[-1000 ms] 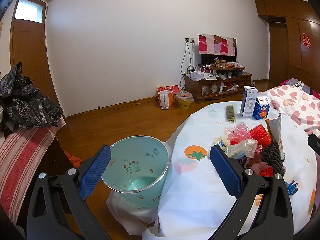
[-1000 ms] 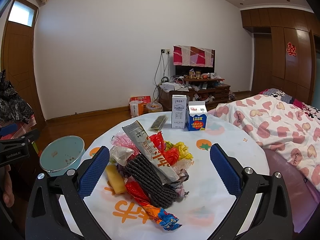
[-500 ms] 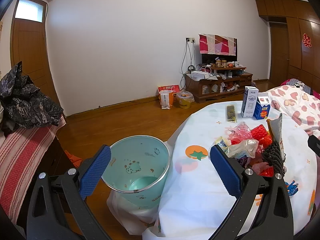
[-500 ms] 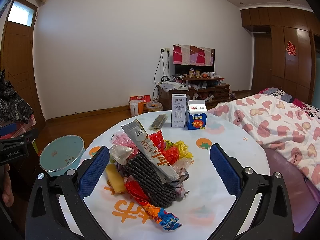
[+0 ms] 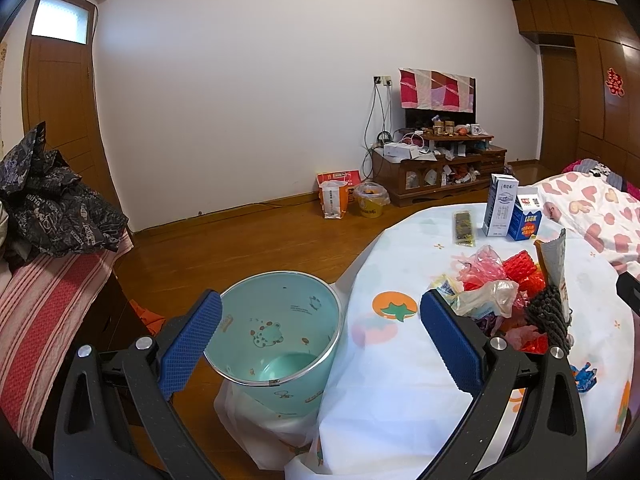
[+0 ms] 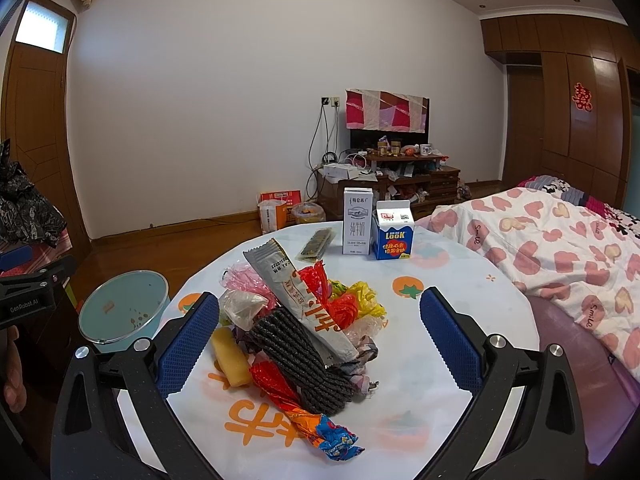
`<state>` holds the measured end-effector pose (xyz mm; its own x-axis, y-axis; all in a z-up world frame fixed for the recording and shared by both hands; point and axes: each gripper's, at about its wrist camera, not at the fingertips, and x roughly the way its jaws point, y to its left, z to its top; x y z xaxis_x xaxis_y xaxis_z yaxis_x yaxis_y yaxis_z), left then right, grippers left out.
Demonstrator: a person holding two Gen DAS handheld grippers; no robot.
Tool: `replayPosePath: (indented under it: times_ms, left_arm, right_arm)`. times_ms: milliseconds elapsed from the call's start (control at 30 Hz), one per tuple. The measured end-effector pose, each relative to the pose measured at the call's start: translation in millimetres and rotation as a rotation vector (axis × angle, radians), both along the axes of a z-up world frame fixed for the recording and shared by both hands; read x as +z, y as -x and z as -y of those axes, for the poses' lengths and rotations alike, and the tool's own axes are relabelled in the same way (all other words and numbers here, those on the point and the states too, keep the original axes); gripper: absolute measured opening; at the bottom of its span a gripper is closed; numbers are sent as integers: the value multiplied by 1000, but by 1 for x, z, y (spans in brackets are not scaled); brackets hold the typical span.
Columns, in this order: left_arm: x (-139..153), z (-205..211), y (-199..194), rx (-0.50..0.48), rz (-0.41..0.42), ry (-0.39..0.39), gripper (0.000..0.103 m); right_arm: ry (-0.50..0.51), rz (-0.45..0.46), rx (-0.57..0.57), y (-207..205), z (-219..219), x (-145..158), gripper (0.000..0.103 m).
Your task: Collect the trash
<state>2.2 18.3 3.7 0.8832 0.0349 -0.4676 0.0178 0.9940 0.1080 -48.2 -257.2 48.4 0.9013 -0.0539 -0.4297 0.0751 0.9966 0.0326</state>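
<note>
Left wrist view: the left gripper [image 5: 318, 332] hovers with its blue-padded jaws spread wide and nothing between them, aimed at the gap where a mint-green bin [image 5: 276, 332] stands on the wooden floor against the edge of a round table [image 5: 400, 380] draped in a white fruit-print cloth. The bin sits just inside the left jaw, its open mouth facing up. The trash pile [image 5: 508, 300] lies on the table beyond and to the right of the right jaw, outside the span of the jaws. Farther back on the table stand a white milk carton [image 5: 500, 210] and a blue carton [image 5: 527, 218], upright and side by side, with a dark flat packet [image 5: 464, 227] lying to their left.

Right wrist view: the right gripper [image 6: 319, 336] is likewise wide open and empty, held low over the table, with the trash pile [image 6: 304, 320] heaped directly ahead, between the two jaws and nearer the left one. A long grey wrapper [image 6: 296, 292] lies on top, its long axis running from far left to near right. Below it, a dark braided piece [image 6: 296, 356] runs in roughly the same direction, a yellow block [image 6: 230, 354] lies beside the left jaw, and a red-and-blue wrapper [image 6: 316, 420] trails toward the camera. The bin [image 6: 120, 308] stands off the table's left edge, and the left gripper's body [image 6: 28, 296] shows at the frame's left edge, well apart from the pile.
</note>
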Motion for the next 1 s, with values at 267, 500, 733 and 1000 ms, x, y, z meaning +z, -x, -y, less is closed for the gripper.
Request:
replayPosePath:
  times_ms: [267, 500, 733, 1000]
  left_arm:
    - [0, 0, 0, 0, 0, 0, 97]
    - [-1, -1, 1, 1, -1, 2, 97]
    - [-1, -1, 2, 0, -3, 0, 97]
    - [-2, -1, 0, 2, -6, 0, 97]
  right_arm:
    - [-1, -2, 0, 0, 0, -1, 99]
    - [-2, -4, 1, 0, 0, -2, 99]
    - [-11, -8, 1, 0, 0, -5, 99]
    - [-13, -10, 0, -1, 0, -4, 99]
